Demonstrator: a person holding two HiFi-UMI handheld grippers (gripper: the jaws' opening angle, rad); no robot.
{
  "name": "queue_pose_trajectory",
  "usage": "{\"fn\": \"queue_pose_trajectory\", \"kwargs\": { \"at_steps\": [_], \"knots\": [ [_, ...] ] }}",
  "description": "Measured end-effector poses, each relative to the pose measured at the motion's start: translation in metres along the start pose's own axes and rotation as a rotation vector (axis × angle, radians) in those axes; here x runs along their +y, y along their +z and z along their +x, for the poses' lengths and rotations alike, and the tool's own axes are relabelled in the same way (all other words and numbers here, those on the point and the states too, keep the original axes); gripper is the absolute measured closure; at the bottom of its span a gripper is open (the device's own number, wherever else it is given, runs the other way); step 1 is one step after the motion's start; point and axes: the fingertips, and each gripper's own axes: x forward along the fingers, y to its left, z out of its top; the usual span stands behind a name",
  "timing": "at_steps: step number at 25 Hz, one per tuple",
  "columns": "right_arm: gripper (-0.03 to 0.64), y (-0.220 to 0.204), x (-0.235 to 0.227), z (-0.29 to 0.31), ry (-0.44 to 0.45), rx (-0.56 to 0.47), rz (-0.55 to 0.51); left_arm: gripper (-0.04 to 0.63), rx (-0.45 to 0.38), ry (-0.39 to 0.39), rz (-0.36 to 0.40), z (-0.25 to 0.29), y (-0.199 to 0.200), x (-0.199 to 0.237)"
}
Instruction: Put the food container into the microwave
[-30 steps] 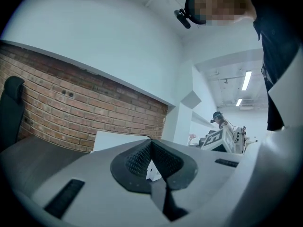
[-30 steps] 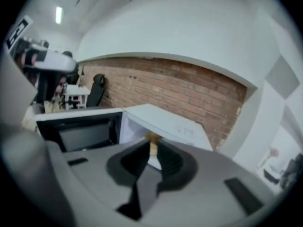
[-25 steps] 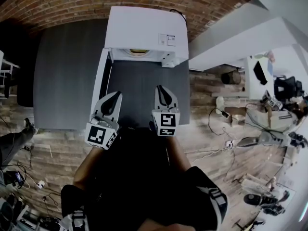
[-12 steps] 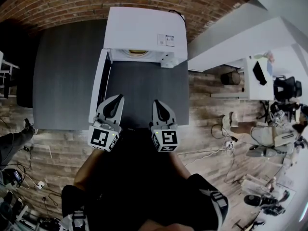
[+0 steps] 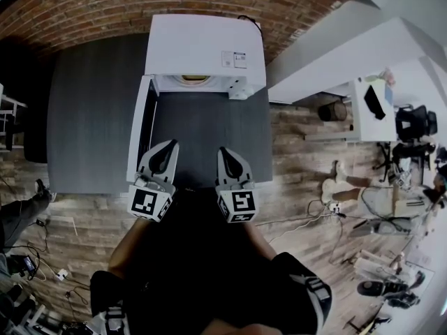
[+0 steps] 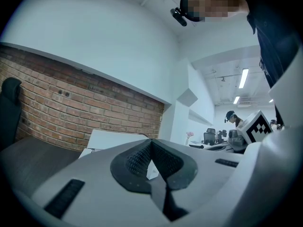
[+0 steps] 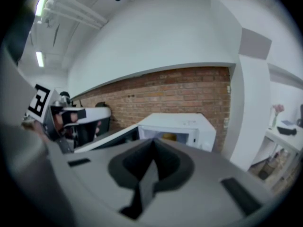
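Note:
The white microwave stands at the back of a dark grey table, its door swung open to the left. Something yellowish, apparently the food container, shows just inside the cavity; it also appears as the container in the right gripper view. My left gripper and right gripper hover side by side over the table's near edge, well short of the microwave. Both are shut with nothing between the jaws. The left gripper view shows the microwave past the closed jaws.
A brick wall runs behind the table. A white wall or counter lies to the right. Cables and gear litter the wooden floor at right. A person's leg shows at far left.
The right gripper has drawn back toward me and slightly left. The left gripper has hardly moved. Both stay shut.

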Motion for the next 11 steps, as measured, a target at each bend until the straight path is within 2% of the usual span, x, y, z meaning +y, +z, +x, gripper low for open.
{"fn": "queue_pose_trajectory", "kwargs": {
  "at_steps": [11],
  "knots": [
    [0.584, 0.0103, -0.0054, 0.0004, 0.004, -0.014, -0.022, 0.560, 0.002, -0.015, -0.003, 0.0022, -0.0008, -0.0083]
  ]
}}
